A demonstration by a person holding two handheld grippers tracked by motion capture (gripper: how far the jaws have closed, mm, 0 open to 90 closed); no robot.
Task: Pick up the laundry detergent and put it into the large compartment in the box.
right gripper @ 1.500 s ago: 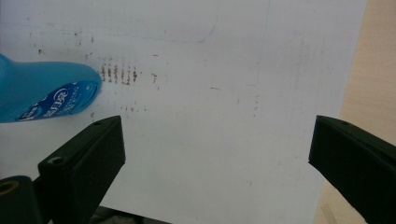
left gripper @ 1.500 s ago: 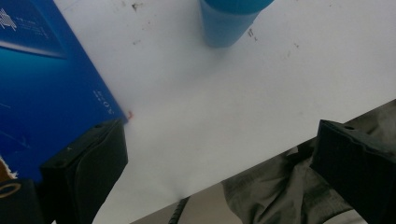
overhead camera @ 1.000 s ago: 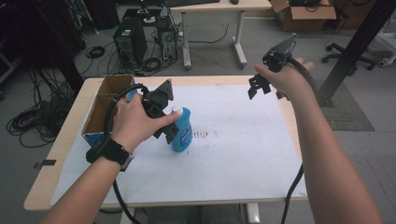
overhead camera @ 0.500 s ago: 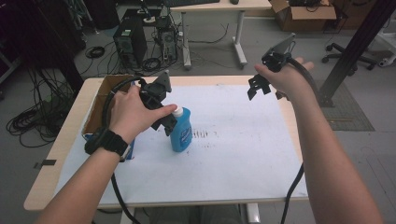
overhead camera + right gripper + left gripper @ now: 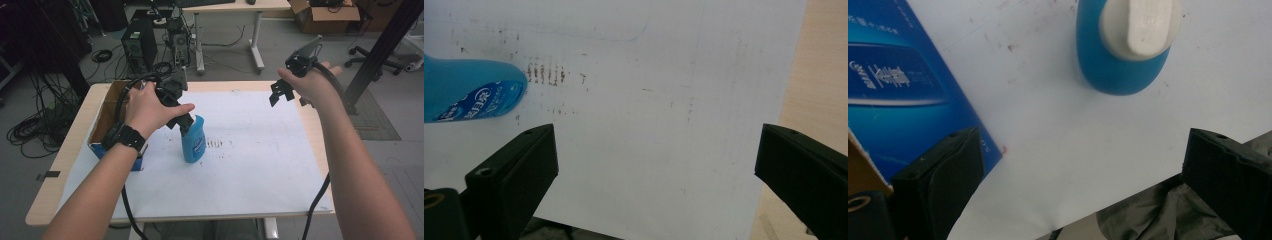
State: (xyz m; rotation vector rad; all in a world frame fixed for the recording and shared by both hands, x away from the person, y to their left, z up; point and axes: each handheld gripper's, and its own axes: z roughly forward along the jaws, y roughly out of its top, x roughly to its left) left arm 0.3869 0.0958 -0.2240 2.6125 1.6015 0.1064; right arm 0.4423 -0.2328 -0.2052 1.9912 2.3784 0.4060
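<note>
- Jaws of the left gripper (image 5: 184,122) stand wide apart with nothing between them; in the left gripper view we look straight down past them onto the bottle's white cap (image 5: 1140,26).
- Jaws of the right gripper (image 5: 280,92) are likewise spread wide and empty; bare sheet shows between them in the right gripper view.
- We note the blue bottle (image 5: 193,139) standing upright on the white sheet (image 5: 260,165), left of the sheet's middle, with the left gripper just above its top. From the high view we cannot tell whether a jaw touches the cap; the left gripper view shows the cap apart from both jaws.
- The left hand (image 5: 147,107) holds its gripper tilted down over the bottle; a dark watch (image 5: 127,136) sits on that wrist.
- The right hand (image 5: 315,85) holds its gripper raised over the far right part of the table (image 5: 50,200), well apart from the bottle.
- An open cardboard box (image 5: 107,120) with blue sides sits at the left edge of the sheet, near the bottle but not touching it.
- A patch of brownish marks (image 5: 217,145) lies on the sheet just to the right of the bottle; the right gripper view shows the same marks (image 5: 546,74) next to the bottle's base (image 5: 479,95).
</note>
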